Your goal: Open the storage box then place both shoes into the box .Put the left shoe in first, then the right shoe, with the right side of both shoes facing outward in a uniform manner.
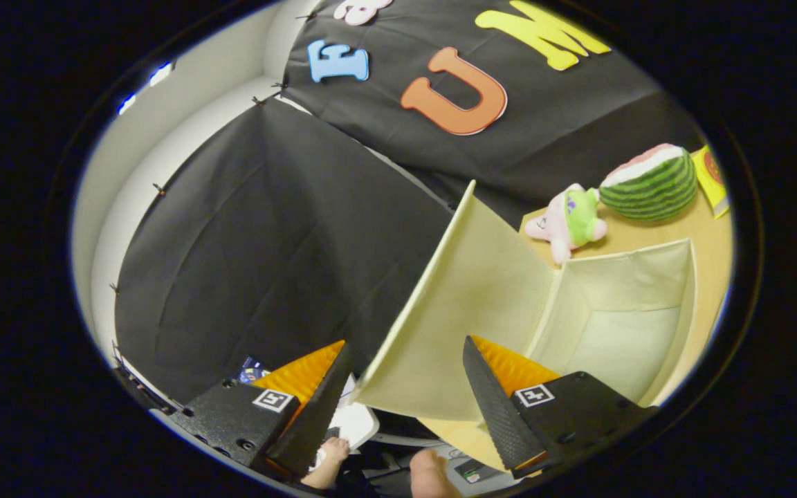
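Staged recording booth, not a real home: black cloth walls (267, 228) pinned over white panels (184, 117), light wood counter (706, 228) w/ props, i.e. pink plush toy (568, 220), watermelon plush (651, 183), cream fabric storage box (509, 311) standing open. Claw (409, 404) fingers apart, gripping nothing.

The right finger of the gripper (405, 387) covers the near corner of the storage box (620, 304), so the box floor there and its front wall cannot be seen. The raised lid (468, 304) hides the box's left wall and part of the bench (706, 228) behind it. A yellow item (711, 176) beside the watermelon toy (651, 183) is cut off. Below the fingers (488, 394), a person's hand (333, 456) shows only partly, and what it touches cannot be told.
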`<state>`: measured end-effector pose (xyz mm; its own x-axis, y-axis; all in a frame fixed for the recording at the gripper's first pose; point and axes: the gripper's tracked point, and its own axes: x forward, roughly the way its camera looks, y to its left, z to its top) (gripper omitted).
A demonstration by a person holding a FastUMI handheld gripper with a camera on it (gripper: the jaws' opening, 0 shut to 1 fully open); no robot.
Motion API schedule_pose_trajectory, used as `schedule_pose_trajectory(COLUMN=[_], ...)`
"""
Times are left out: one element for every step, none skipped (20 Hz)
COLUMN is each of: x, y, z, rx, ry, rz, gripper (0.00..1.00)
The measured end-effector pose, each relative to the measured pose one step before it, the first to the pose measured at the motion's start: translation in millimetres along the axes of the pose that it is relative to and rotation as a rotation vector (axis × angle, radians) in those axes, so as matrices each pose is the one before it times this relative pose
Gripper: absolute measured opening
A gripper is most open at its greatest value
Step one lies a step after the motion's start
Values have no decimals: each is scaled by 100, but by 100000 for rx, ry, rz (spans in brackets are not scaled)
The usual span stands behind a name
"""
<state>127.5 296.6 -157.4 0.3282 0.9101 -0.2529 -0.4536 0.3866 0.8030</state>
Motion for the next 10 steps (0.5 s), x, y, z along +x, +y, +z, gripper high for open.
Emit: schedule_pose_trajectory(x=[144,-163,-196,-679,-634,-861,-757,-933,-1076,-1126], y=[880,351,-58,-149,-314,-526,-512,-675,-880,-893], z=[-786,-101,-46,-201,-156,-501,-109,-213,55,72], rx=[432,-739,-2623,-3102,-2860,-3066,-1729,-1578,-269,-716], ry=[2671,-833,-801,-288,263,1282,-120,388,-907,-316], rz=[1049,86,-2214,-2375,-2506,-3525,-2451,-3560,-2704,-2597], gripper=[100,100,100,100,100,100,100,100,100,100])
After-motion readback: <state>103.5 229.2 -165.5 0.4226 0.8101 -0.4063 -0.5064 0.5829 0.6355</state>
